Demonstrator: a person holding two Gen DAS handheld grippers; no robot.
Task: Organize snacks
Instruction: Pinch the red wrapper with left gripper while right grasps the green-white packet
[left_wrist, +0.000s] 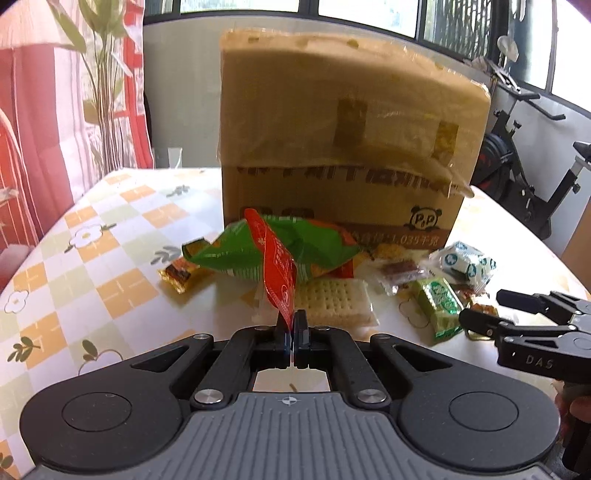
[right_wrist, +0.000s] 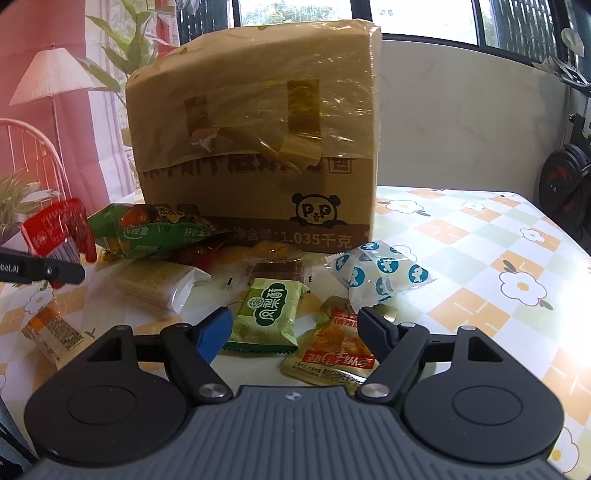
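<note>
looking along the left hand-held gripper (left_wrist: 294, 325), its jaws were pressed together on the lower end of a red sachet (left_wrist: 277, 269), which stood up from the pads and leaned back toward the green bag (left_wrist: 280, 251) and the cardboard box (left_wrist: 343, 147). the sachet's long axis ran away from the pads and upward, clear of the counter (left_wrist: 92, 258). a cracker pack (left_wrist: 334, 301) lay just beyond the fingertips. the right hand-held gripper (left_wrist: 480, 308) showed at the right edge, over the snacks.

seen from the right wrist, the right hand-held gripper (right_wrist: 295, 326) stood apart with nothing pressed between its pads. a green pastry packet (right_wrist: 267, 314) and a yellow spicy packet (right_wrist: 338, 345) lay on the counter between the jaws, the yellow one nearer the right finger. judging by this, the right hand was the nearer one for either packet, with the box straight ahead behind the pile.
</note>
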